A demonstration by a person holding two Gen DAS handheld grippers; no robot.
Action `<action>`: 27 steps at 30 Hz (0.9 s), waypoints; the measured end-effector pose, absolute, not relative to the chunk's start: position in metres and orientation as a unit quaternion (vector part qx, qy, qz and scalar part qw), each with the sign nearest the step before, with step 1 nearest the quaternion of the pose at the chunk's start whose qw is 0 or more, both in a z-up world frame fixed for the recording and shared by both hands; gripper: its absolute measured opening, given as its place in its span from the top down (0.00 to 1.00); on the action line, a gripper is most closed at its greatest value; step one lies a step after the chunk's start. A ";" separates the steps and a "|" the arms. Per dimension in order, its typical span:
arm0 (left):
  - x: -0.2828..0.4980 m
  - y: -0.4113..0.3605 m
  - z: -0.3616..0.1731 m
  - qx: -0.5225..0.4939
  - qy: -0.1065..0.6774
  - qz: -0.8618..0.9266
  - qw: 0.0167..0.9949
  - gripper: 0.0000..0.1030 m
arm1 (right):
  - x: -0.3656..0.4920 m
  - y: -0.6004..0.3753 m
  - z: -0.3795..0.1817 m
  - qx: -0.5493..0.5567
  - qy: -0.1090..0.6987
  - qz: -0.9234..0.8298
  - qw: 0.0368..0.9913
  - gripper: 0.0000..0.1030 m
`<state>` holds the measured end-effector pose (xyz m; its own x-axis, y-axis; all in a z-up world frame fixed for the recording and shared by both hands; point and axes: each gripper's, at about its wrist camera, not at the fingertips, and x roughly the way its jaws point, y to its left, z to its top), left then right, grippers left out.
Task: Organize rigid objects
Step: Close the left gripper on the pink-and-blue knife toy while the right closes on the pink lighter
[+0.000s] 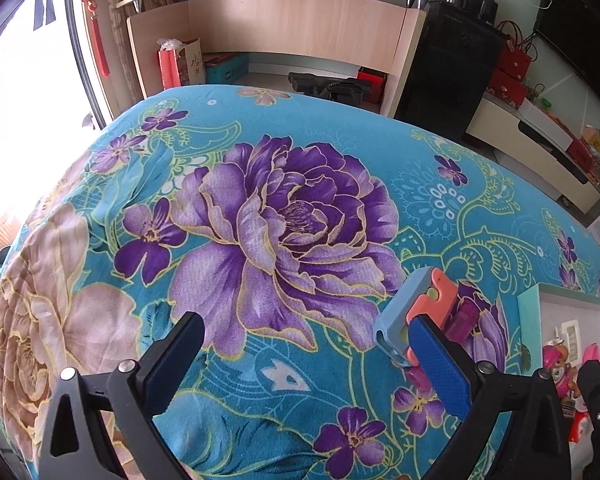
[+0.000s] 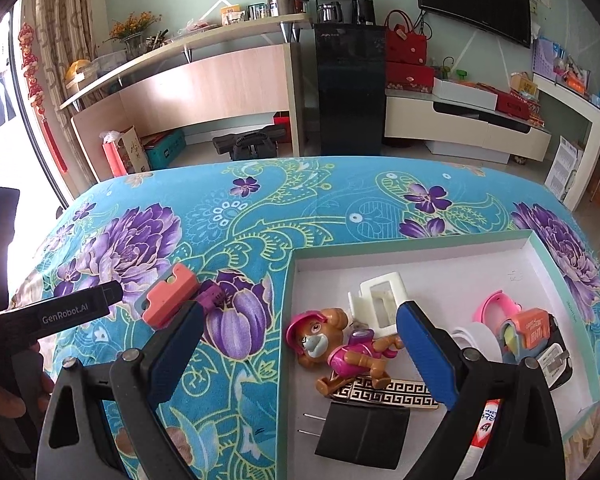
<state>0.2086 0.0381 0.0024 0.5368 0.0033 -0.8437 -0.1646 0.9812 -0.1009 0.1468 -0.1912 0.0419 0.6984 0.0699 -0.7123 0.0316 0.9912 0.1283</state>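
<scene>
Clearing the cloth [image 2: 260, 216] looks nearly finished: most of the bits already lie in the box [image 2: 420, 246], among them a toy pup [image 2: 340, 346], a white frame [image 2: 382, 300], a black plug [image 2: 362, 434] and a pink band [image 2: 490, 304]. What remains outside is the coral-and-blue block [image 1: 420, 312], lying on the cloth just left of the box, with a small purple piece [image 2: 212, 296] touching its far side.

The left gripper [image 1: 304, 360] stands wide, empty, its right finger [image 1: 444, 364] just beside the block's near edge, while its other finger is well away. The right gripper [image 2: 296, 344] hangs wide over the box's near-left corner and holds nothing.

To do the pick well, I judge the left tool should shift right until the block sits midway between the fingers, then close across its narrow sides. Keep the purple piece out of the grip, or it may skid away. The plush cloth may drag, so lift straight before carrying over the box wall.
</scene>
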 end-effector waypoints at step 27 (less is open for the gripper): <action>0.235 -0.016 -0.026 -0.043 0.484 -0.059 0.872 0.18 | 0.209 -0.183 0.034 0.025 0.435 0.066 0.898 0.06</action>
